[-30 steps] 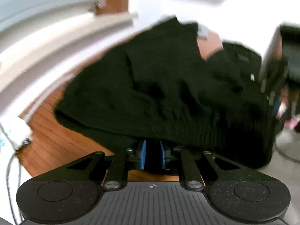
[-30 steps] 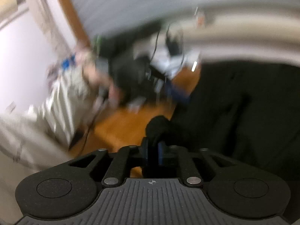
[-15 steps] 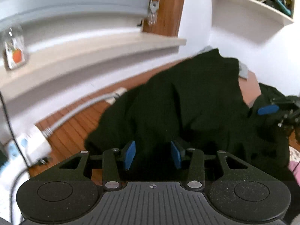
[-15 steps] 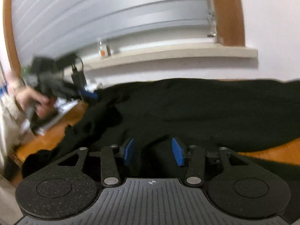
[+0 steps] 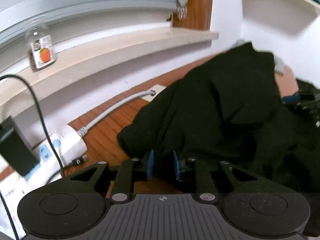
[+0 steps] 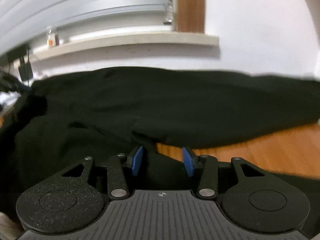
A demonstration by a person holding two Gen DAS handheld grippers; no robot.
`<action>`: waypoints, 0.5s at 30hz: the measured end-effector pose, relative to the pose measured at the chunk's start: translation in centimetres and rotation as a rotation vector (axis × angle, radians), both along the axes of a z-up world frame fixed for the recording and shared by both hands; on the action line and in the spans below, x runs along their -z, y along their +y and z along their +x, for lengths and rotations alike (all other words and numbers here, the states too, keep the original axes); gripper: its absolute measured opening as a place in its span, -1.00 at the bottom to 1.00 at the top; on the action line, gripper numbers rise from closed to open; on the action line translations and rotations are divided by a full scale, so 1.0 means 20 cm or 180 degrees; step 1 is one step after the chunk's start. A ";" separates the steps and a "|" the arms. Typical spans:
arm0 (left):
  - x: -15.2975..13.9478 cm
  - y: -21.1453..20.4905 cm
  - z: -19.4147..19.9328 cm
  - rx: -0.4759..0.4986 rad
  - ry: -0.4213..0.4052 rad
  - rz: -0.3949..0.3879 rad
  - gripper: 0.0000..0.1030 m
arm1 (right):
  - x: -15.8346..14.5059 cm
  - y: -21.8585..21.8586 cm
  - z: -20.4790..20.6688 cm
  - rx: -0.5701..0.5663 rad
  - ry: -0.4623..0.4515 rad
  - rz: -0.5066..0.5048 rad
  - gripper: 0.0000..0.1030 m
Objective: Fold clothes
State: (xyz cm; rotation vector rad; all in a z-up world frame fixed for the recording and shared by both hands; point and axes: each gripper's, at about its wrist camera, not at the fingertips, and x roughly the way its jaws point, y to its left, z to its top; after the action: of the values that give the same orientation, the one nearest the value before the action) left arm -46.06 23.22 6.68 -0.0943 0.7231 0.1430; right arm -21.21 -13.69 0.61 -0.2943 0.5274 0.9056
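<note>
- A black garment (image 5: 230,110) lies crumpled on the wooden table (image 5: 104,138), just below the window sill (image 5: 120,46).
- The left gripper (image 5: 163,165) sits at the garment's near edge, its jaws closing, dark cloth between the blue pads (image 5: 150,165) (no firm pinch visible).
- The right gripper (image 6: 163,161) stands half open over a fold of the garment (image 6: 160,104); its pads are clear of the cloth.
- A jar (image 5: 41,50) stands on the sill.

Left wrist view low over the worktop (image 5: 104,140), angled down along its jaws toward the sill (image 5: 120,46), garment (image 5: 220,110) close ahead, right wrist view lower and nearer the garment (image 6: 160,104), facing the same sill (image 6: 130,39), both sharing jar (image 5: 41,50), garment and blinds (image 5: 80,4)
</note>
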 end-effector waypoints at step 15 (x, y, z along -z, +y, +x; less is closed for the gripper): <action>0.08 -0.23 -0.01 0.0136 0.0068 0.0006 -0.14 | 0.02 -0.11 0.08 0.0224 -0.0163 0.0198 -0.97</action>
State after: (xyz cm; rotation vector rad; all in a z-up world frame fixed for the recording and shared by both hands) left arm -46.25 18.68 5.00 -0.0757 0.7459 0.1040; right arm -19.65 -15.80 0.20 -0.2404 0.4589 0.8426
